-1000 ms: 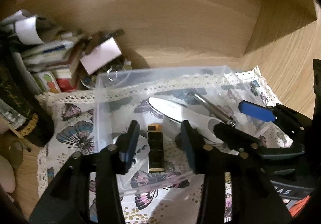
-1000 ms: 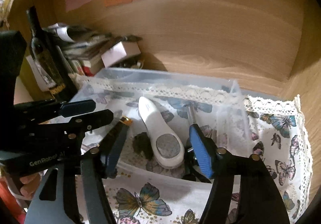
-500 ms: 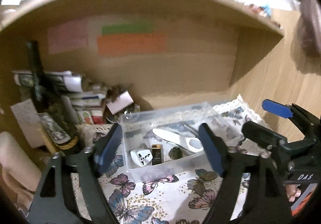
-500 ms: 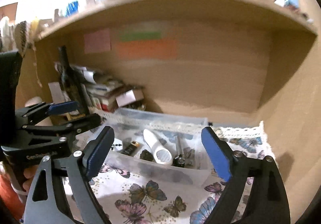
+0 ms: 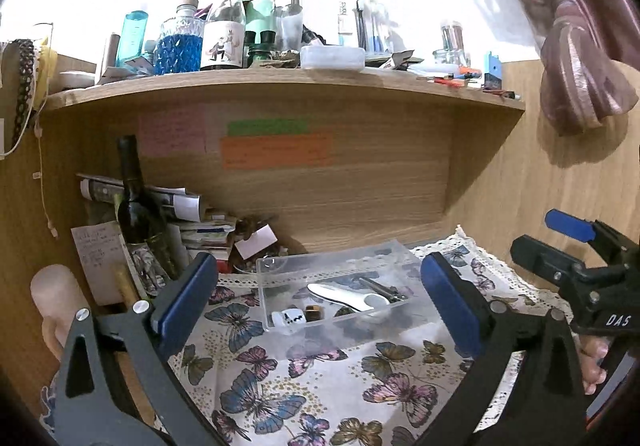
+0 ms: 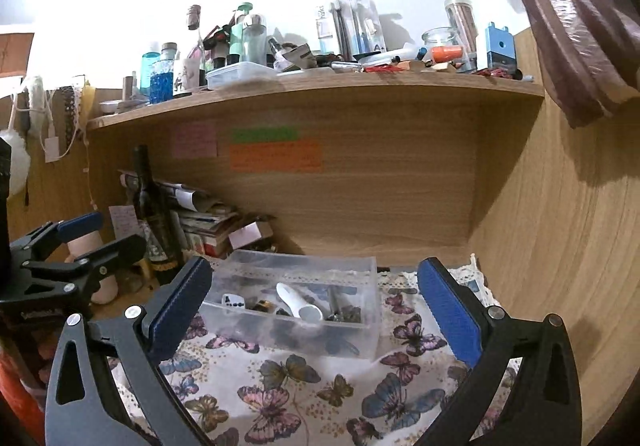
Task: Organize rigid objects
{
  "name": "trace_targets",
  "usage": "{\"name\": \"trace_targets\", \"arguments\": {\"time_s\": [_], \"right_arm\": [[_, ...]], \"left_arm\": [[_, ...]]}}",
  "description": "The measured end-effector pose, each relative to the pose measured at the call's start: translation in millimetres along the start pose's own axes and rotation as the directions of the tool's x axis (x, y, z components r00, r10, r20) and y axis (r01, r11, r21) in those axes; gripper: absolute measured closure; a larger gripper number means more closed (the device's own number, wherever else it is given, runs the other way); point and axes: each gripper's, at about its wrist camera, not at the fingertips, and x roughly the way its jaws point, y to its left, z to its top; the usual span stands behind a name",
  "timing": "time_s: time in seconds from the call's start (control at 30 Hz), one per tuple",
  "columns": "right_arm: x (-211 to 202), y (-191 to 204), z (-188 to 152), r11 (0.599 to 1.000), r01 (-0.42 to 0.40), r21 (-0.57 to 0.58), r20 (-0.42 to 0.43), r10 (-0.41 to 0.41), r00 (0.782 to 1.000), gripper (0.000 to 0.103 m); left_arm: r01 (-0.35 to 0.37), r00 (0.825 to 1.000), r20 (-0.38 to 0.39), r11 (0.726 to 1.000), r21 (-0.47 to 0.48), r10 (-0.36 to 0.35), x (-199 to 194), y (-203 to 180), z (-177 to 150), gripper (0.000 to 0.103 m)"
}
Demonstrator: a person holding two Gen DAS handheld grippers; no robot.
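Blue-padded fingers frame both views: the left tool (image 5: 318,300) and the right tool (image 6: 312,304) each stand spread wide with nothing between the pads, held back over the near edge of the bench. Each tool shows in the other's view, the right one at the right edge of the left view, the left one at the left edge of the right view.

Under them a butterfly cloth (image 5: 320,382) with lace trim covers the bench. Toward the back of the cloth sits a clear box (image 6: 362,334), its long side roughly parallel to the near edge. Inside it, from its left end: a white plug (image 5: 289,317) with dark marks, a small dark-and-gold block (image 5: 313,312), a dark lump I cannot identify, a long white handle (image 5: 344,296) lying slantwise with its round end toward the near wall, and a thin metal tool (image 5: 380,288) near the right end.

Left of the box, at the back left corner of the bench, a dark wine bottle (image 5: 138,214) stands upright before a pile of papers (image 5: 192,222). Pink, green and orange notes (image 5: 276,154) stick to the wooden back panel. Above, a shelf (image 5: 280,84) carries many bottles and jars.
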Motion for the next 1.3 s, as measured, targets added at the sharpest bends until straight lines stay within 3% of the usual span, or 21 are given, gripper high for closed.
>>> {"name": "trace_targets", "arguments": {"time_s": [1.3], "right_arm": [[-6.7, 2.4, -0.9, 1.0, 0.003, -0.004, 0.017, -0.003, 1.0, 0.0]], "left_arm": [[0.005, 1.0, 0.001, 1.0, -0.015, -0.005, -5.5, 0.7, -0.2, 0.0]]}}
